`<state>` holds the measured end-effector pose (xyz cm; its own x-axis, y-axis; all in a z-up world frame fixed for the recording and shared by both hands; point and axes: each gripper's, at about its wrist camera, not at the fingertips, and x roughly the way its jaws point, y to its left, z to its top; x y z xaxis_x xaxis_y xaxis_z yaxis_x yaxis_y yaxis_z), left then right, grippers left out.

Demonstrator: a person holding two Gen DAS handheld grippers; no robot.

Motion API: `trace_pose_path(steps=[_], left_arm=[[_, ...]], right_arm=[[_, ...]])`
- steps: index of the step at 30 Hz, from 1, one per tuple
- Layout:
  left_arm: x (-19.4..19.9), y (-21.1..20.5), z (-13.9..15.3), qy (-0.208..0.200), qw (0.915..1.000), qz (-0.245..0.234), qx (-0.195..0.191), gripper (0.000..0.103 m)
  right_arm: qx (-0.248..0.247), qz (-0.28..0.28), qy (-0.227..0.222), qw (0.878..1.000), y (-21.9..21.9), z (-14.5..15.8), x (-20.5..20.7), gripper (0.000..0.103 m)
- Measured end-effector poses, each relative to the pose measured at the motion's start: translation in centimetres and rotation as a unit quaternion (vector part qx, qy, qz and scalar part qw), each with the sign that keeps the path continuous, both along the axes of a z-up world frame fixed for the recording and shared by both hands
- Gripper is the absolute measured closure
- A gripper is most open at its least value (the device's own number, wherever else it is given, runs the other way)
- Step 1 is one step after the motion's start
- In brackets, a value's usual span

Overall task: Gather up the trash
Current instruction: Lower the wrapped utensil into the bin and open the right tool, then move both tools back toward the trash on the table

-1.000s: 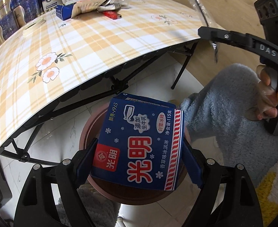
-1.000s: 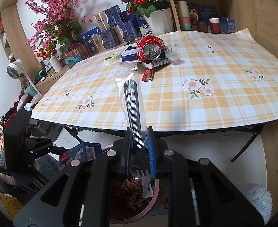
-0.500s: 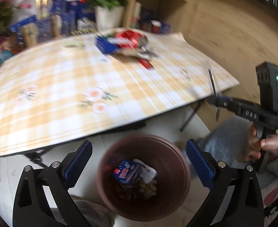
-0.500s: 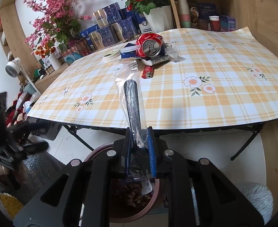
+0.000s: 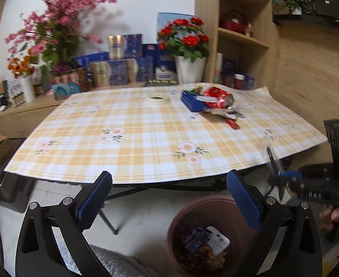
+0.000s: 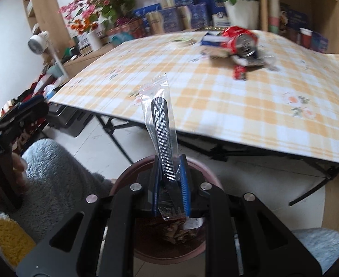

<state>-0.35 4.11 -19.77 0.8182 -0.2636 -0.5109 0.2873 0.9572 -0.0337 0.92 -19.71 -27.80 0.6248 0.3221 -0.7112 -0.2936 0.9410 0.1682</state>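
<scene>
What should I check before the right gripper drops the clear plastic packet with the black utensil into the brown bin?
1. Right gripper shut on clear plastic packet with black utensil: ok.
2. Packet above round brown plastic bin: ok.
3. Left gripper open, empty, clear of the bin mouth: ok.
4. Bin has room; blue carton and scraps lie low inside: ok.
5. Crushed red can and wrappers remain on yellow checked tablecloth: not ok, uncollected.
</scene>
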Motion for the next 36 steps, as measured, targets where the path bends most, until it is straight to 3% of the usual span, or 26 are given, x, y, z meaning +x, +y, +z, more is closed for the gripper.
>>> trace_pose_path(steps=[12, 26, 28, 31, 33, 36], left_arm=[[1.3, 0.1, -1.4, 0.035, 0.9994, 0.004, -0.001, 0.006], [1.8, 2.2, -1.6, 0.05, 0.9971, 0.038, -0.043, 0.006], [1.8, 2.4, -1.6, 0.051, 0.9968, 0.041, -0.046, 0.006], [1.8, 2.4, -1.6, 0.051, 0.9967, 0.041, -0.047, 0.006], [1.8, 2.5, -1.5, 0.049, 0.9967, 0.042, -0.049, 0.006], [1.7, 2.9, -1.4, 0.046, 0.9961, 0.049, -0.057, 0.006]], right_arm=[[-0.042, 0.004, 0.053, 0.998, 1.7, -4.7, 1.1, 0.084], [-0.052, 0.001, 0.079, 0.995, 2.0, -6.1, 1.3, 0.083], [-0.054, -0.001, 0.081, 0.995, 2.0, -6.2, 1.4, 0.076], [-0.054, -0.003, 0.074, 0.996, 2.1, -5.9, 1.3, 0.054], [-0.058, -0.01, 0.063, 0.996, 2.0, -5.6, 1.2, 0.03], [-0.064, -0.022, 0.045, 0.997, 1.6, -4.9, 1.1, 0.009]])
